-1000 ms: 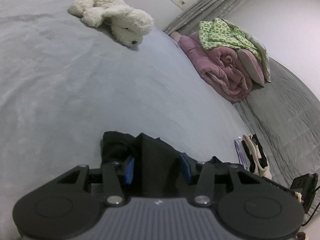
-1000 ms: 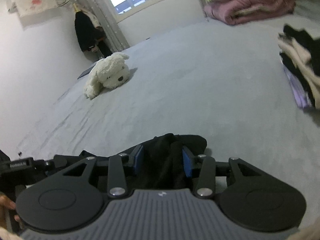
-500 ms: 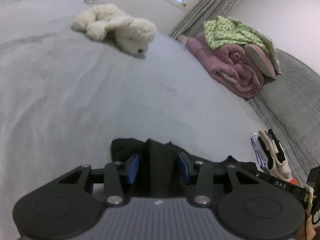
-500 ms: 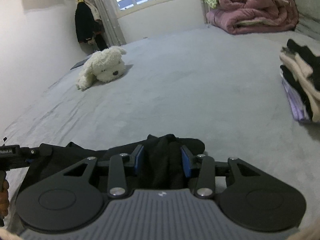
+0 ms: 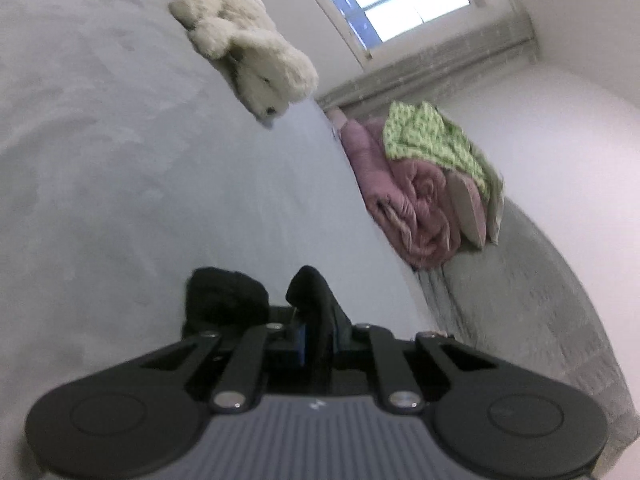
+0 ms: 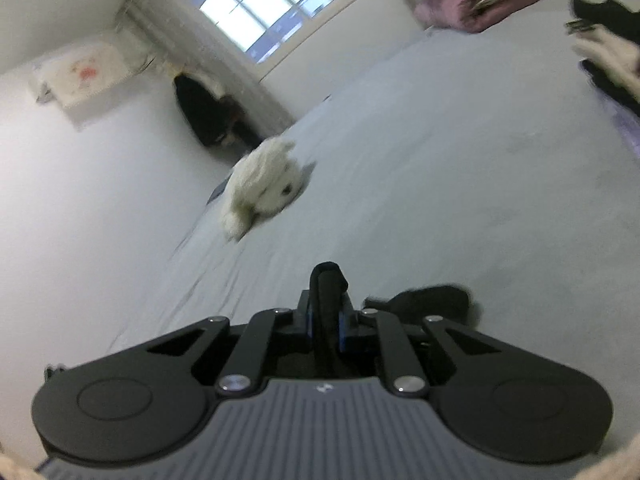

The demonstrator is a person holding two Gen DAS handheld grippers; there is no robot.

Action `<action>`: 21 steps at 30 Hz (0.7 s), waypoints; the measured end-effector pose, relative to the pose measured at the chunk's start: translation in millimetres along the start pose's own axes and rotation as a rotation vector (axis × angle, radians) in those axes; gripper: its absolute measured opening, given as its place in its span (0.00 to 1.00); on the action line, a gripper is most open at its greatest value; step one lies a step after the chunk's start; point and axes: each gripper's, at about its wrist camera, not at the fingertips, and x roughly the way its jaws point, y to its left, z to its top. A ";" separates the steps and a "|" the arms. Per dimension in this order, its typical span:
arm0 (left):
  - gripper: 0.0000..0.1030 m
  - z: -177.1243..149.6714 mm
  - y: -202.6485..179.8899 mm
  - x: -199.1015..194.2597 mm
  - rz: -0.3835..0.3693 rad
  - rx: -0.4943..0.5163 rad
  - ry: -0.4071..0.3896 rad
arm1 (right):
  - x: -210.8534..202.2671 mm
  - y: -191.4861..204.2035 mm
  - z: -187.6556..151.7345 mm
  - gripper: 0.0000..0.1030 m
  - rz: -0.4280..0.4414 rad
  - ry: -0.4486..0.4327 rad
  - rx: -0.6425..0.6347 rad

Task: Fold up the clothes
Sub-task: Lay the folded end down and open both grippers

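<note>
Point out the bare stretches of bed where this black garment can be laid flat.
Widest bare patch: grey bed cover between plush dog, folded clothes stack and black garment. Also free left of the dog, left view. Crowded: pink quilt with green blanket by the wall.

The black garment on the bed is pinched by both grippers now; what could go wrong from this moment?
1. The left hand-held gripper and the right hand-held gripper are closing on only a narrow bunched fold of the black garment, so the cloth may slip out when lifted.
2. The rest of the garment lies crumpled on the grey bed cover; a fold begun like this may come out uneven.
</note>
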 end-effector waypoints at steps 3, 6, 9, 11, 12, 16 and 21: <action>0.11 -4.4 -0.1 1.2 0.040 0.023 -0.010 | 0.1 1.3 -0.5 0.14 -0.043 0.001 -0.031; 0.13 -9.4 -5.1 7.5 0.147 0.097 0.006 | 8.8 4.9 -7.3 0.19 -0.131 0.035 -0.100; 0.24 -9.2 -13.4 5.3 0.197 0.144 -0.011 | 10.0 12.3 -8.5 0.19 -0.177 0.024 -0.156; 0.35 -7.2 -25.4 -1.3 0.226 0.191 -0.059 | 6.8 24.1 -7.2 0.19 -0.205 -0.002 -0.224; 0.40 -7.4 -30.0 -6.3 0.238 0.221 -0.088 | 4.2 31.1 -8.6 0.19 -0.216 -0.018 -0.268; 0.43 -16.8 -60.0 -9.0 0.261 0.412 -0.142 | 2.7 57.8 -18.2 0.30 -0.267 -0.078 -0.430; 0.44 -38.2 -72.1 16.3 0.265 0.571 -0.023 | 5.9 72.6 -28.9 0.39 -0.276 -0.110 -0.525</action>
